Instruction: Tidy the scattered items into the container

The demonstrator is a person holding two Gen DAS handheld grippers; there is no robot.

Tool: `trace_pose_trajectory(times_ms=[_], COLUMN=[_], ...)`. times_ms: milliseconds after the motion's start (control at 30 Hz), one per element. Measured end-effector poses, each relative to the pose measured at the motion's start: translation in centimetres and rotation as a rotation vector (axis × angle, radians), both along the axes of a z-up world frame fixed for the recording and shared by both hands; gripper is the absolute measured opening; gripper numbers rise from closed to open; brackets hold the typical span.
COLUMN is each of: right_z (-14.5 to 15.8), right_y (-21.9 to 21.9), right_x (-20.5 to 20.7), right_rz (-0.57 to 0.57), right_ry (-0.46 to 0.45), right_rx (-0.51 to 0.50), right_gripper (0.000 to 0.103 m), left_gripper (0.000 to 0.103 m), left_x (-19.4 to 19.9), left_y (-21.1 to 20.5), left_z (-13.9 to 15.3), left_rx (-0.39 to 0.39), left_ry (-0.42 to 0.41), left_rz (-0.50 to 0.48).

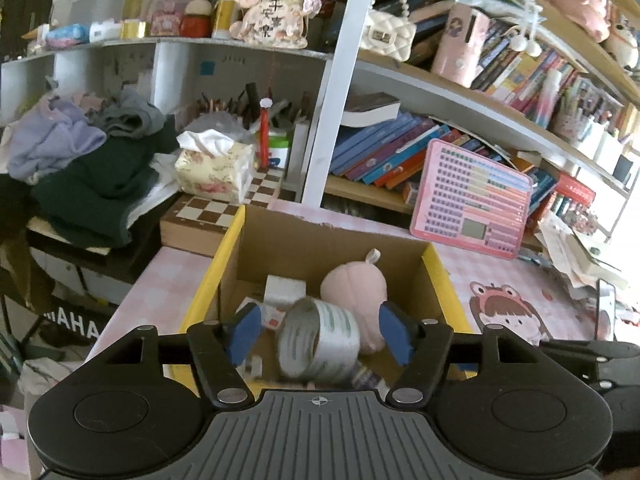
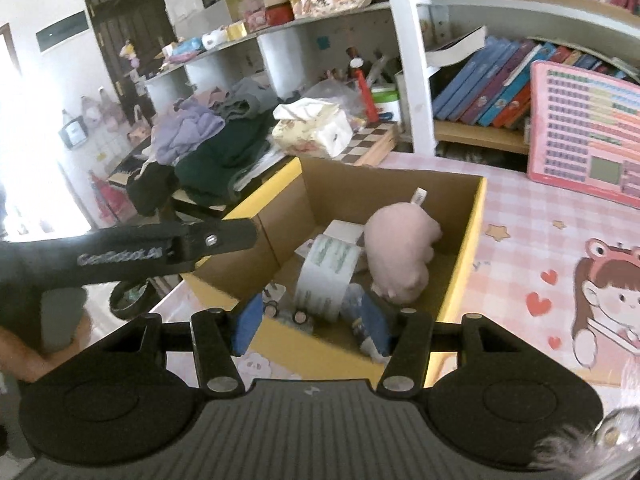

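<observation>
A yellow-sided cardboard box (image 1: 440,280) (image 2: 472,248) stands on the pink desk. Inside lie a pink plush toy (image 1: 356,288) (image 2: 400,248), a white small box (image 1: 284,290) (image 2: 342,230) and small bits. A roll of clear tape (image 1: 320,344) (image 2: 326,276) sits between the blue pads of my left gripper (image 1: 320,338), which is open over the box, the pads apart from the roll. My right gripper (image 2: 310,326) is open above the box's near wall, holding nothing. The left gripper's body (image 2: 160,252) shows at the left of the right wrist view.
A pink learning tablet (image 1: 472,200) (image 2: 584,132) leans against books behind the box. A chessboard case (image 1: 208,216) with a tissue box (image 1: 216,168) (image 2: 312,128) and a clothes pile (image 1: 92,160) stand left. Papers (image 1: 576,256) lie at the right.
</observation>
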State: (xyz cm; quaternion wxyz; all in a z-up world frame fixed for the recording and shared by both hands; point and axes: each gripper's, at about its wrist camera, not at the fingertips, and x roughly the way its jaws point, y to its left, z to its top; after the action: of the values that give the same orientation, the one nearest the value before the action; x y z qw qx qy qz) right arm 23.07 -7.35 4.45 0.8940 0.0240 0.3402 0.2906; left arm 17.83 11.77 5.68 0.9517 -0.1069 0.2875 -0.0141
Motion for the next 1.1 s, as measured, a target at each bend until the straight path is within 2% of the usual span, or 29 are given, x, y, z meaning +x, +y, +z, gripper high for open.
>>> trace_pose_trajectory(times_ms=[133,367,500,667,800,933,1100], right_z=[0.1,-0.6,-1.4,-2.5,-2.8,-3.4,-4.1], right_y=[-0.4,-1.8,-2.9,-4.0,-4.8,-5.5,-6.3], right_x=[-3.4,-9.8,-12.4,-15.1,-16.3,-17.2,-18.2], right_rz=[-0.056,-0.181,-0.254,-0.344,-0.398,-0.435,-0.458], right_ry=[-0.038,-0.120,-0.111,-0.105,-0.103,-0.082,-0.039], right_rx=[-0.017,-0.087,-0.120,-0.184,-0.228,-0.250,-0.267], right_gripper=[0.053,0.061,0.068,0.081,0.089,0.093,0.097], left_gripper=[0.070,0.077,0.081,0.081,0.088,0.094,0.095], left_x=[-3.4,-8.6,-10.8,-12.3,-12.8,-13.3,-13.9], left_y=[-0.1,-1.0,-2.3,-3.8,-4.9,-5.9,-6.5], left_z=[0.2,-0.7,-1.9,-3.4,-3.7,-4.1,-5.0], left_rx=[0.006,0.047,0.106,0.113,0.121,0.163,0.180], left_ry=[-0.018,-0.016,0.002,0.055,0.061,0.075,0.121], left_rz=[-0.007,-0.018,-0.024,-0.070,-0.104,-0.108,-0.119])
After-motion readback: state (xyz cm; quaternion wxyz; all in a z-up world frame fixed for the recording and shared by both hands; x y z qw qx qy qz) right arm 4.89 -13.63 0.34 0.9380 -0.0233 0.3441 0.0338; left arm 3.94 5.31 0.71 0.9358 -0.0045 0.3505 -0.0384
